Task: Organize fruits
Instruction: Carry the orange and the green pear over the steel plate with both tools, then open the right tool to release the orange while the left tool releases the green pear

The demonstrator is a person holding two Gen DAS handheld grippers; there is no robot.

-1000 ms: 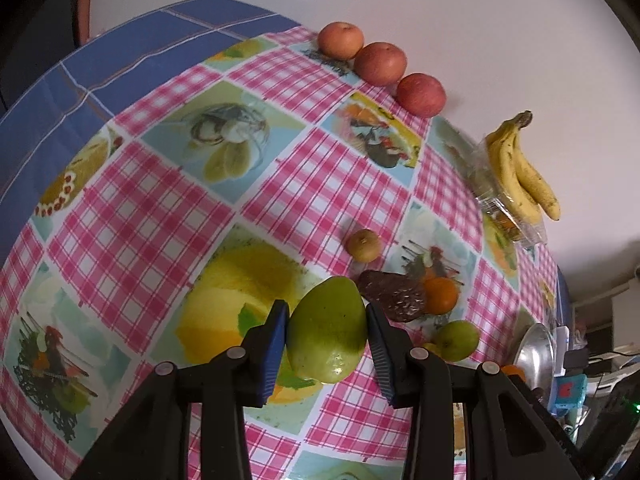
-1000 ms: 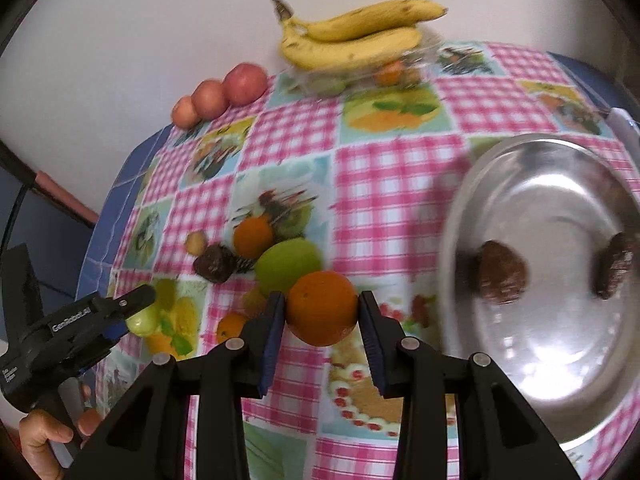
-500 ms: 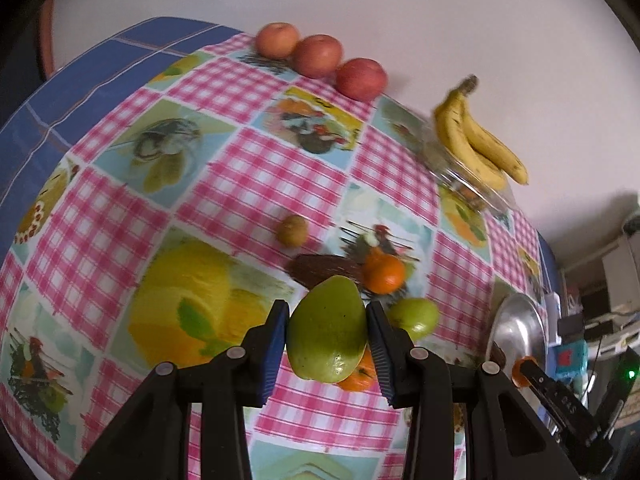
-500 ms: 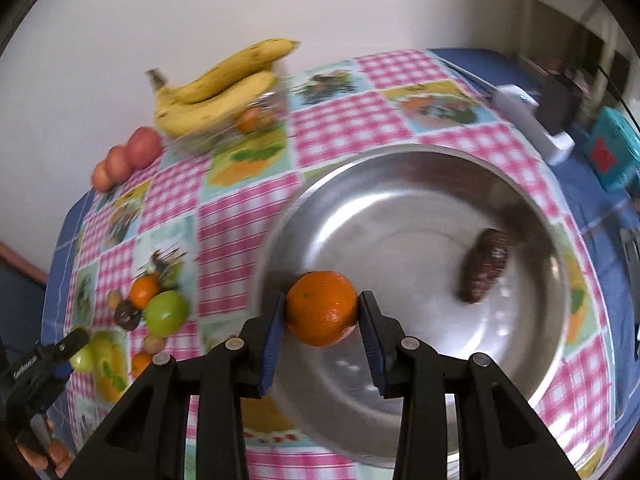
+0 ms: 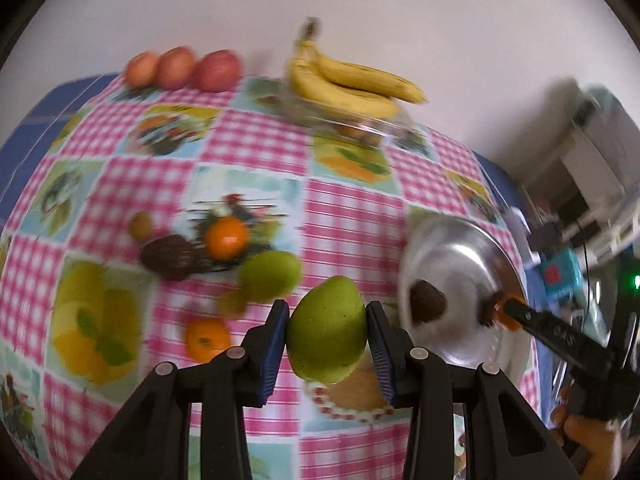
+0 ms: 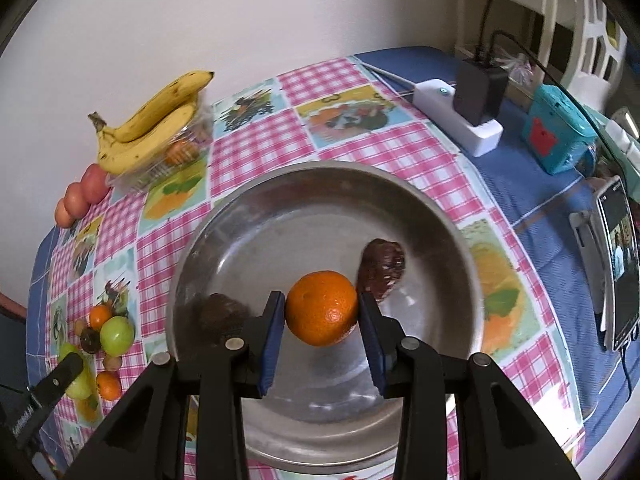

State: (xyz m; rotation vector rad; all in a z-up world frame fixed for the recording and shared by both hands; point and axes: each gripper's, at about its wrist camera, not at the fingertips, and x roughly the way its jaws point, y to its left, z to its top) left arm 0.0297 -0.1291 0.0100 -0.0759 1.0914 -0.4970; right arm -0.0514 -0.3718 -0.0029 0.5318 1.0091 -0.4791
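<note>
My left gripper [image 5: 327, 340] is shut on a green mango [image 5: 326, 338] and holds it above the checked tablecloth, left of the steel bowl [image 5: 472, 248]. My right gripper [image 6: 322, 320] is shut on an orange [image 6: 322, 308] and holds it over the inside of the steel bowl [image 6: 320, 184]. Two dark brown fruits [image 6: 382, 266] [image 6: 220, 312] lie in the bowl. On the cloth lie a green fruit [image 5: 270, 276], two oranges [image 5: 226, 238] [image 5: 207, 338], a dark brown fruit [image 5: 168, 256] and a small brown fruit [image 5: 140, 224].
Three red apples [image 5: 180, 68] and a banana bunch [image 5: 352, 84] on a clear plastic box stand along the wall at the back. Right of the bowl are a white power strip with a black adapter [image 6: 464, 116], a teal box [image 6: 556, 132] and a phone [image 6: 618, 264].
My left gripper has swung right with the mango, toward the bowl. My right gripper has carried the orange deeper over the bowl.
</note>
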